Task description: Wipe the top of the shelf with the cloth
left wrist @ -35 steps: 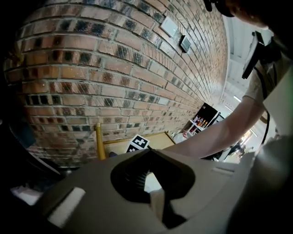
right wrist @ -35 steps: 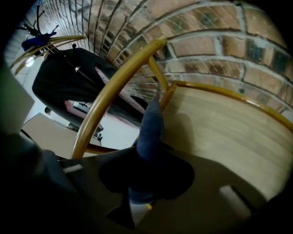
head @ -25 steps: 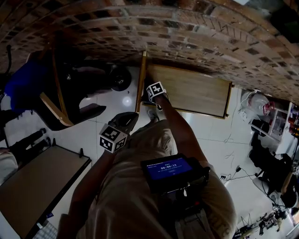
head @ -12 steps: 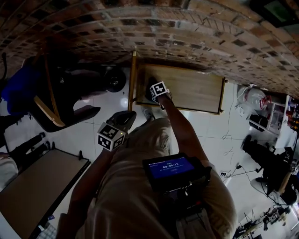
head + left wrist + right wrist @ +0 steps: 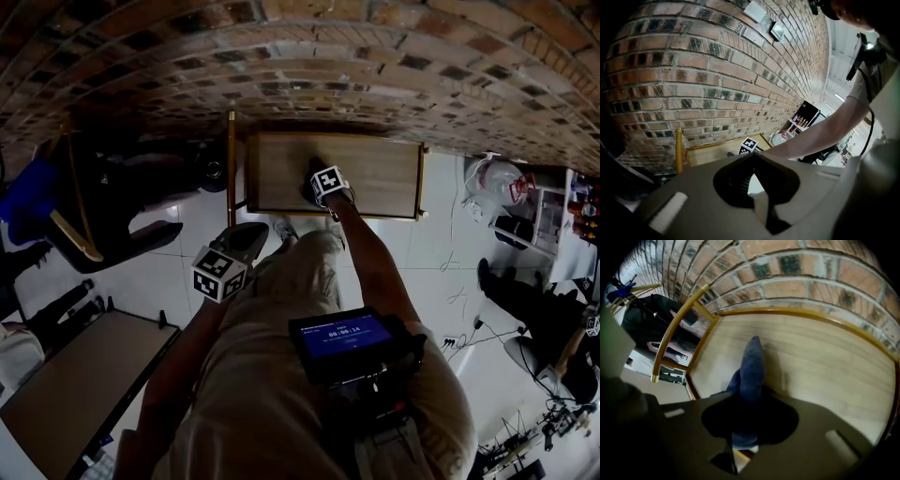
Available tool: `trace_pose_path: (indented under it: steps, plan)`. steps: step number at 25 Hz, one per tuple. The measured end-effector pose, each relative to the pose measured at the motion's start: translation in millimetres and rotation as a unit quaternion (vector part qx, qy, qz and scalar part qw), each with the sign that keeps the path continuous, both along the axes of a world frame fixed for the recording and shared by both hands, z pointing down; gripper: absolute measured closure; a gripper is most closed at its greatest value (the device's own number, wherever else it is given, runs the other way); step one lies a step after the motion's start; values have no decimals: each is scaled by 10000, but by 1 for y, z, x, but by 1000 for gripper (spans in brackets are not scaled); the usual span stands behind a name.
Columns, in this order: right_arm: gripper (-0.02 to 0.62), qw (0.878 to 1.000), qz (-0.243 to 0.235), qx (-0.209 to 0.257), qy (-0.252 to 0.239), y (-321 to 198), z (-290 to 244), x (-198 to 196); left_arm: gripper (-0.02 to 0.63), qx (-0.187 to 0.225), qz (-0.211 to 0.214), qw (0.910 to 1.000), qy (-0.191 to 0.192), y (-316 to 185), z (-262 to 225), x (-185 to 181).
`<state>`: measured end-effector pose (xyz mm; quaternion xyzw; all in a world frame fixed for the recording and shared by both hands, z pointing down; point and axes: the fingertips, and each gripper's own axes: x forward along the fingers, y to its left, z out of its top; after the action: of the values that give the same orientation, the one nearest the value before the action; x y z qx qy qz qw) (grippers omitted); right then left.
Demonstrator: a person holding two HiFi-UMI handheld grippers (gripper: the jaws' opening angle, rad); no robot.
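- The right claw [image 5: 749, 401] is clamped on a dark blue cloth [image 5: 751, 366]; the fabric fills the gap between its jaws and runs forward out of them as a bunched ridge
- The cloth lies on the pale wooden top of the shelf [image 5: 820, 362], its far end pointing at the brick wall [image 5: 797, 273] behind
- In the head view the right claw [image 5: 317, 176] is stretched out at arm's length over the left half of the shelf [image 5: 384, 173], with the cloth [image 5: 312, 171] showing as a dark patch just ahead of the marker cube
- A brass-coloured rail [image 5: 677, 329] frames the shelf's left end, and a thin raised lip of the same colour runs along its back edge against the wall
- The left claw [image 5: 752, 161] is closed on nothing: its jaw tips meet, and only pale floor shows through the small gap below them
- The left claw [image 5: 246, 246] hangs close to the person's body over the white tiled floor [image 5: 178, 272], well apart from the shelf (it points roughly toward the shelf's left end)
- A device with a lit blue screen [image 5: 342, 337] sits on the person's chest
- A brown counter [image 5: 75, 384] stands at the lower left, a white bag [image 5: 497, 183] on the floor to the right of the shelf
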<state>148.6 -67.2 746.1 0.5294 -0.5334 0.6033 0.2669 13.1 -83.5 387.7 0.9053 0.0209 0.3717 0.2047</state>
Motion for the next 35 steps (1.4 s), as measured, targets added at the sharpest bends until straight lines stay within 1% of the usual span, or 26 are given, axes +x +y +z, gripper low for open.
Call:
trace_pose_path:
  steps: [10, 16, 18, 21, 23, 27, 31, 33, 35]
  plan:
    - [511, 9989, 328, -308, 143, 96, 5, 86, 603, -45, 213, 9997, 72, 53, -5, 74]
    - [511, 9977, 495, -429, 158, 143, 8, 126, 603, -30, 295, 9995, 75, 81, -6, 107]
    - [511, 9971, 536, -516, 185, 159, 13, 140, 603, -5, 321, 9995, 63, 88, -7, 113]
    - [511, 9950, 527, -596, 599, 175, 6, 171, 603, 6, 327, 9995, 45, 96, -8, 122]
    - [511, 9934, 541, -700, 733, 185, 5, 185, 603, 4, 317, 9995, 35, 102, -7, 126]
    - [511, 9922, 424, -856, 804, 201, 8, 201, 603, 22, 337, 9994, 44, 112, -10, 132]
    - [511, 9873, 394, -1151, 1019, 218, 10, 219, 603, 54, 325, 9995, 37, 115, -14, 134]
    - [511, 9836, 442, -1350, 1113, 227, 10, 226, 601, 74, 297, 9995, 50, 113, -14, 132]
    - [511, 9794, 605, -1529, 1177, 234, 6, 231, 603, 78, 259, 9996, 75, 111, -15, 129]
